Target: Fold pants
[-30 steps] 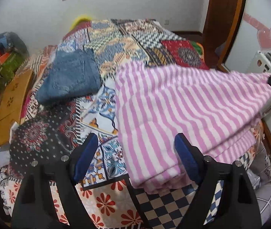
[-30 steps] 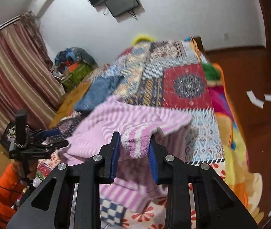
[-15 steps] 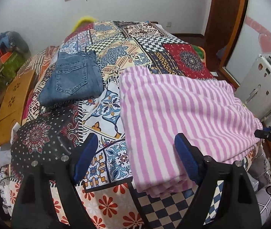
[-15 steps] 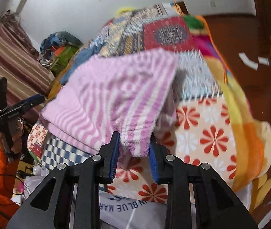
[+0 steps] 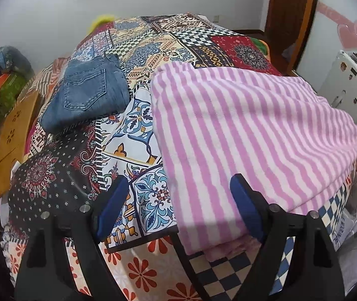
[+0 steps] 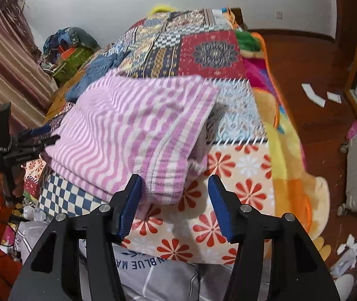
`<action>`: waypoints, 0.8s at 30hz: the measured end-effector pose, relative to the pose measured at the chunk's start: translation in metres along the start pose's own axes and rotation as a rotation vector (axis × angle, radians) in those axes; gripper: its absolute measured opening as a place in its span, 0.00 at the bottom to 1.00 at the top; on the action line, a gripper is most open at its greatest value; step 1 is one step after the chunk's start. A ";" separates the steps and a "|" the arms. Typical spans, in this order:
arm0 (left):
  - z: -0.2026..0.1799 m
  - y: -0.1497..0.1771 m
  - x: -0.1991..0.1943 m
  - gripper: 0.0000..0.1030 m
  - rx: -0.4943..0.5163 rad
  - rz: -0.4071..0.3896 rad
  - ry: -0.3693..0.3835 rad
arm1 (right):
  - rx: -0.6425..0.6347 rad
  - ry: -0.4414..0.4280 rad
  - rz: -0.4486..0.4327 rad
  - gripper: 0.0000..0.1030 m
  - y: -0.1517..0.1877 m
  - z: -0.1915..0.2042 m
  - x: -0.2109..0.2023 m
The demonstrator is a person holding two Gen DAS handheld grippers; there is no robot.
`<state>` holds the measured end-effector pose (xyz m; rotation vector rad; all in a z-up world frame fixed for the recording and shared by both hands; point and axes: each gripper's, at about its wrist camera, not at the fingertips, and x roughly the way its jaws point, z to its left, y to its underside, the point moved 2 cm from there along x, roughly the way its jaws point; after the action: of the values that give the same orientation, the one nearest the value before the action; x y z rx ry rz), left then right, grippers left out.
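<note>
Just changed: the right gripper [image 6: 174, 200] had been clamped on a corner of the pink-and-white striped fleece pants [image 6: 133, 125] a moment earlier – its jaws had just been opening, and the corner sat loose between the blue pads, the right pad clear of the cloth and the left one just beside it.

Meaning for the task: looked like the fold had been carried over and dropped – the top layer lay flat over the stack, so I'd guess this fold was basically done and what remained was a smoothing pass or one more fold.

Pants location: lying on the patchwork-print bedspread [image 5: 138, 130], near the bed's front edge, filling the 1 to 4 o'clock part of the left wrist view [image 5: 248, 130].

Left gripper: [image 5: 178, 205] wide open, nothing held, tilted down over the pants' near left edge; the right finger overlapped the cloth in view, though contact was hard to tell.

Right gripper pose: angled down at the pants' corner hanging at the bed edge.

Also there: folded blue denim jeans [image 5: 88, 95] at 10 o'clock, well apart from the striped pair.
</note>
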<state>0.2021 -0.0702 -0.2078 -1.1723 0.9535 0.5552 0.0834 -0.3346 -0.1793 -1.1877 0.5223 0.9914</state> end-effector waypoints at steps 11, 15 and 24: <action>0.030 -0.061 -0.026 0.79 -0.042 -0.092 -0.024 | -0.121 0.001 -0.124 0.54 -0.086 0.020 0.012; 0.022 -0.078 0.010 0.79 -0.026 -0.051 -0.034 | -0.175 -0.038 -0.075 0.54 -0.124 0.032 0.069; 0.017 -0.041 0.052 0.77 -0.029 0.046 0.031 | -0.338 -0.176 0.200 0.54 -0.136 0.069 0.164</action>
<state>0.2670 -0.0735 -0.2296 -1.1904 1.0037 0.5905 0.2711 -0.2178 -0.2148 -1.3476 0.3452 1.3827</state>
